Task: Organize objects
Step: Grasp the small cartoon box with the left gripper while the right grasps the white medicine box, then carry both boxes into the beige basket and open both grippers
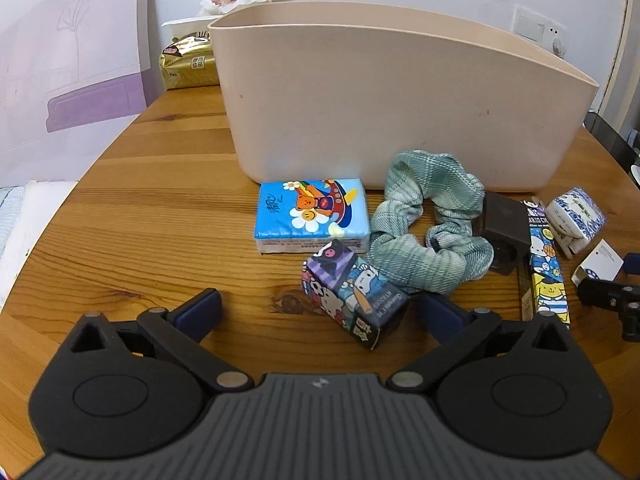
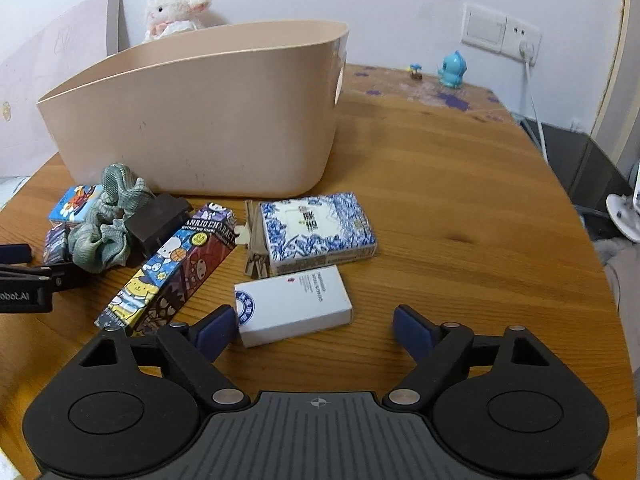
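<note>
Beige plastic bin (image 2: 208, 120) awaits; clutter lies on wooden surface (image 2: 460, 208). Both grippers' fingers spread: left gripper (image 1: 320, 312) around cartoon-printed small box (image 1: 356, 296), right gripper (image 2: 316, 328) around white rectangular box (image 2: 294, 310). Next: close, lift.

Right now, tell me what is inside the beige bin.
Only the bare inner wall of the beige bin shows near its rim. Its floor is hidden by the front wall in both views, so any contents cannot be seen. A plush lamb sits behind it.

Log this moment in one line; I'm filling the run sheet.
left gripper: open, at small cartoon box | right gripper: open, at white box | bin: on table, items outside
</note>
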